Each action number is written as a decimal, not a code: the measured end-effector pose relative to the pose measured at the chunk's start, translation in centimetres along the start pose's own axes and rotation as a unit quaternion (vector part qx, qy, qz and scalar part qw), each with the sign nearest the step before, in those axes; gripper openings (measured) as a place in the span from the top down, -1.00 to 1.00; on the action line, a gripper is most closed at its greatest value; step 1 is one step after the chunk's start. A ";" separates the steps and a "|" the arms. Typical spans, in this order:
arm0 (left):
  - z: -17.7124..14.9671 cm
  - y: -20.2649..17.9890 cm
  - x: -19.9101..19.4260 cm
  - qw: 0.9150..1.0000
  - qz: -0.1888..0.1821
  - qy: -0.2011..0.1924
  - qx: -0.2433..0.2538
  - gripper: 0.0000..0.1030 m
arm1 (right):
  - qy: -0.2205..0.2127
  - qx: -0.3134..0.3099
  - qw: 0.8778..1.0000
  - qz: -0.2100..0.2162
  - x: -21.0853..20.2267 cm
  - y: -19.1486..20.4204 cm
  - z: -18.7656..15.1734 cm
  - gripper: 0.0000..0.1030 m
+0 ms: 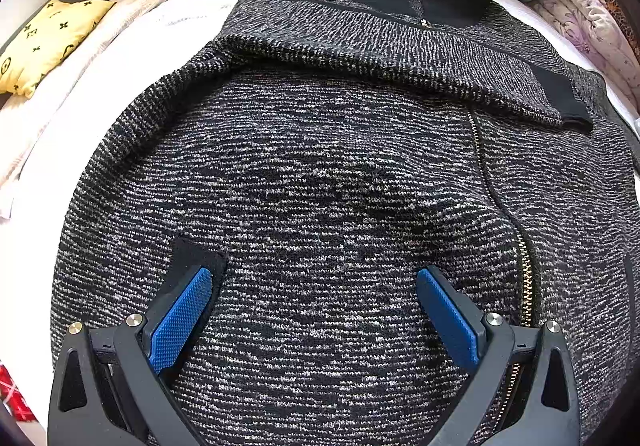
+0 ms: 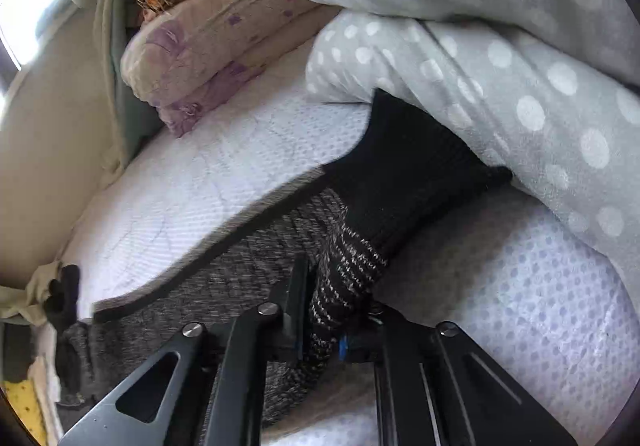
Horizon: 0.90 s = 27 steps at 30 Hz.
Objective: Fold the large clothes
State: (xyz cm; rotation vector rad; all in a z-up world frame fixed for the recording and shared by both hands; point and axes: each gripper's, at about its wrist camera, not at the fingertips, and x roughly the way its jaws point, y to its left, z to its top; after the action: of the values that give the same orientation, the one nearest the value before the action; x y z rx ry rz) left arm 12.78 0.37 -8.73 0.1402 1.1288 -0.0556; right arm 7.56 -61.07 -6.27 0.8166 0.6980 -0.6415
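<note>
A speckled grey jacket lies spread on a white mattress. The left gripper tilts steeply down over the jacket's front, jaws wide apart and empty. The right gripper, angled downward, pinches the jacket's sleeve near its black cuff.

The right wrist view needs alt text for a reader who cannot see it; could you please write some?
The right gripper is shut on a sleeve of a speckled knit jacket, near its black cuff. The jacket lies on a white mattress beside a polka-dot duvet.
</note>
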 end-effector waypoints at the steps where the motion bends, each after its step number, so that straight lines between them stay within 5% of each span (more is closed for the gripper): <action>1: 0.0 0.0 0.0 1.000 0.000 0.000 0.000 -1.00 | -0.003 -0.001 1.000 0.006 -0.4 0.2 0.1 0.89; 14: -0.1 0.4 -0.1 1.000 0.001 0.002 -0.004 -1.00 | -0.045 -0.128 0.989 0.054 -7.5 9.8 -1.0 0.91; 27: -0.5 0.7 -0.4 1.000 0.000 0.003 -0.006 -1.00 | -0.024 -0.314 0.939 0.140 -11.4 25.7 -11.7 0.91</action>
State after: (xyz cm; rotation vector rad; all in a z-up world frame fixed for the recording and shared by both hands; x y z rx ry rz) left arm 12.23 1.12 -8.49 0.1302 1.1351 -0.0485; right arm 16.07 -35.30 7.51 0.2925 0.6709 -0.1538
